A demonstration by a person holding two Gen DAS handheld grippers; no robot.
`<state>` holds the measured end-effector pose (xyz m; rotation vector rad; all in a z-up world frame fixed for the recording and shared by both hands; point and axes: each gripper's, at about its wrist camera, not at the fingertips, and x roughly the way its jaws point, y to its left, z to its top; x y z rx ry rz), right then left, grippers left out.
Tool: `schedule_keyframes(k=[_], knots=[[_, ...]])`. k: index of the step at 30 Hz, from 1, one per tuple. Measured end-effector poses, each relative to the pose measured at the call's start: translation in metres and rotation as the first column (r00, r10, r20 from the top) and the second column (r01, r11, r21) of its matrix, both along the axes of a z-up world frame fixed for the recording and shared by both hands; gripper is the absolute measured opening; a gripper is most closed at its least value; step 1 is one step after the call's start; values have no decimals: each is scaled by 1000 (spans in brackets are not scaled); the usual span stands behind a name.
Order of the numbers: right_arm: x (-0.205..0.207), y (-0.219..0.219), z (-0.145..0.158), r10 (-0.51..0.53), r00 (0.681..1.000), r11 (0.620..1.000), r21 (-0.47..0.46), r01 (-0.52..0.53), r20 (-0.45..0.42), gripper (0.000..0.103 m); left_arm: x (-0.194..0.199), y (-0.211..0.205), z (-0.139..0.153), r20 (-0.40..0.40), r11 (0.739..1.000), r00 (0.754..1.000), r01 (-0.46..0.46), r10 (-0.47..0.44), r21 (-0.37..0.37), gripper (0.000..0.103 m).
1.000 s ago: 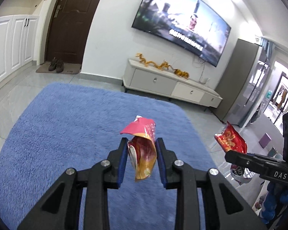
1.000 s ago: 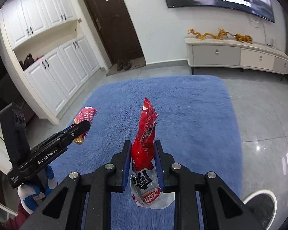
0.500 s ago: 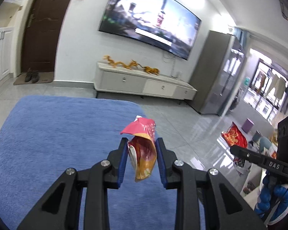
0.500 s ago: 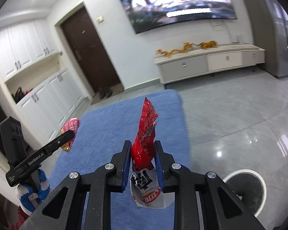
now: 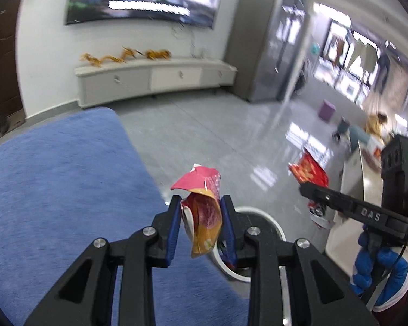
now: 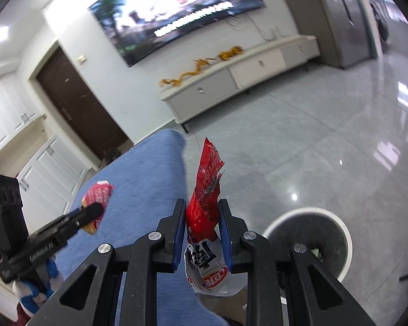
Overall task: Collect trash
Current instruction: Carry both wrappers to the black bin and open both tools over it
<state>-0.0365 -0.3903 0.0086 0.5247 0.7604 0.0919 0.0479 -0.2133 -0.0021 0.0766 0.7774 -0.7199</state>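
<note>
Left tool [image 5: 201, 218] is clamped on a crumpled pink snack wrapper [image 5: 202, 217]; right tool [image 6: 202, 231] pinches a red snack bag [image 6: 206, 198], both near the white trash bin [image 6: 340, 269].

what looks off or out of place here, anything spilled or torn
Nothing spilled. The only litter is two crumpled snack wrappers, a pink one in the left gripper and a torn-open red one in the right gripper, near the white bin.

I count two crumpled snack wrappers, a pink-and-orange foil one [image 5: 202, 212] and a red-and-white plastic one [image 6: 205, 217], each between a pair of jaws, and one round white-rimmed bin [image 6: 342, 233] beyond them.
</note>
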Motion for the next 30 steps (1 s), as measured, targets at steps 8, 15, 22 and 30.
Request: schedule_keyframes(k=[8, 15, 22, 30], knots=[[15, -42, -65, -49, 989, 998, 35, 55, -137, 22, 12, -86, -60, -142, 987, 985, 111, -95, 112, 28], [25, -64, -113, -64, 969, 994, 66, 82, -241, 22, 31, -134, -98, -221, 973, 968, 160, -121, 169, 29], [31, -78, -147, -66, 945, 992, 85, 98, -322, 24, 45, -163, -123, -275, 961, 953, 186, -125, 207, 30], [27, -87, -158, -92, 929, 988, 84, 130, -358, 54, 54, -167, -136, -346, 962, 928, 208, -136, 179, 59]])
